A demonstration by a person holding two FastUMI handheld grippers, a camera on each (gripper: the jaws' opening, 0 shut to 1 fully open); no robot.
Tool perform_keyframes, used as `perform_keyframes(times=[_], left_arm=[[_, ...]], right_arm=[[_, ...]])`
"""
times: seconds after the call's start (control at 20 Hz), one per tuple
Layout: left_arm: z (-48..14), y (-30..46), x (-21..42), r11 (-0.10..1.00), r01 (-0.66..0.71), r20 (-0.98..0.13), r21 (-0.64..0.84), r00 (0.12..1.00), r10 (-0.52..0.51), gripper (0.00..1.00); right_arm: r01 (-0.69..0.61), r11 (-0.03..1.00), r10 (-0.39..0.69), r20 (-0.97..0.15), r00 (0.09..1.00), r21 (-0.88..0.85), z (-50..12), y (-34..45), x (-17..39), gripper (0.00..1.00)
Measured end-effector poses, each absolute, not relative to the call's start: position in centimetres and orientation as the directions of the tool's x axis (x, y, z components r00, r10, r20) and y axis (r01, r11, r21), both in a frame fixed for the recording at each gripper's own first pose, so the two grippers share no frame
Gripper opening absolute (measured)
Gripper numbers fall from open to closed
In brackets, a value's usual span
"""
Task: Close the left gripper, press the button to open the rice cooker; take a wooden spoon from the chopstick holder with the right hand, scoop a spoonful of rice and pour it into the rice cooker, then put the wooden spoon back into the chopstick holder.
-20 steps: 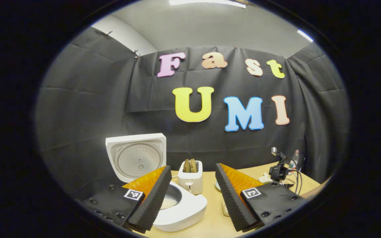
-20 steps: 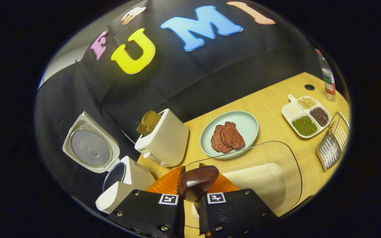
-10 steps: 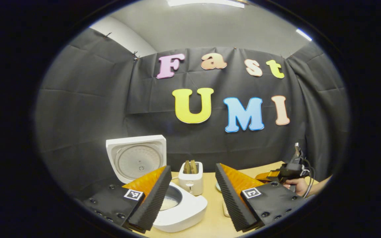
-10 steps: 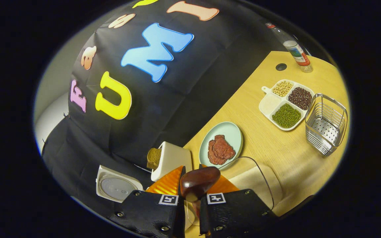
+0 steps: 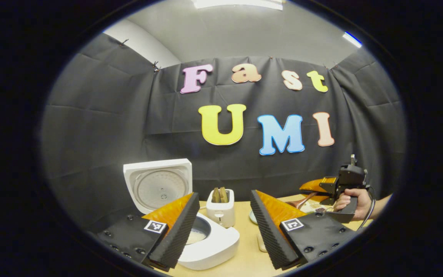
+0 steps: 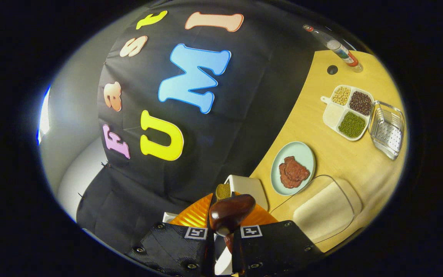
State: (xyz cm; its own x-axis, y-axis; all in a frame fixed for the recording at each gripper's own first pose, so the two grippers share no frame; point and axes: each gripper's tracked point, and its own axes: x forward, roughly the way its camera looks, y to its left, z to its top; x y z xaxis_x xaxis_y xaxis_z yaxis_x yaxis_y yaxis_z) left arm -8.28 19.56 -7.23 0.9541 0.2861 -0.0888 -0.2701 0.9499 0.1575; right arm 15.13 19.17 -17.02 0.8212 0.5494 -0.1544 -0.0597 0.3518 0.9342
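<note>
Counting one wooden spoon (image 6: 231, 209), two tongs (image 5: 224, 231).

Your two grippers, black and orange

Your left gripper (image 5: 224, 227) has black plates with screws and square markers, orange wedge fingers (image 5: 169, 211) faced with ribbed black foam. Your right gripper (image 6: 223, 231) matches: black screwed plates, two markers, orange ribbed fingers (image 6: 194, 215). A black cable hangs by your hand (image 5: 354, 202).
</note>
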Motion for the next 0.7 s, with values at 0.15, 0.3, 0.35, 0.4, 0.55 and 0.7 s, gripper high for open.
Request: perform_keyframes(times=[0.15, 0.3, 0.35, 0.4, 0.55, 0.7], left_arm=[[-6.6, 20.5, -9.1, 0.944, -0.29, -0.079, 0.16, 0.949, 0.305, 0.97], [-5.8, 20.8, -9.6, 0.938, -0.29, -0.062, 0.188, 0.95, 0.306, 0.97], [-5.7, 20.9, -9.7, 0.938, -0.288, -0.06, 0.193, 0.951, 0.304, 0.97], [-5.7, 21.1, -9.8, 0.938, -0.289, -0.058, 0.192, 0.951, 0.305, 0.97], [-5.6, 21.6, -10.0, 0.941, -0.294, -0.054, 0.171, 0.95, 0.306, 0.97], [-5.8, 22.6, -10.6, 0.938, -0.306, -0.056, 0.165, 0.946, 0.318, 0.97]], right_arm=[[-0.083, 0.314, 0.582, -0.122, 0.804, 0.946, -15.5, 21.7, 14.8, 0.17], [-0.112, 0.304, 0.619, -0.107, 0.778, 0.946, -14.2, 24.7, 14.3, 0.17], [-0.121, 0.3, 0.63, -0.101, 0.77, 0.946, -13.8, 25.7, 14.2, 0.17], [-0.129, 0.296, 0.641, -0.097, 0.761, 0.946, -13.6, 26.6, 14.0, 0.17], [-0.149, 0.294, 0.67, -0.092, 0.737, 0.944, -13.2, 29.2, 13.7, 0.17], [-0.166, 0.299, 0.696, -0.096, 0.712, 0.94, -12.9, 31.7, 13.4, 0.17]])
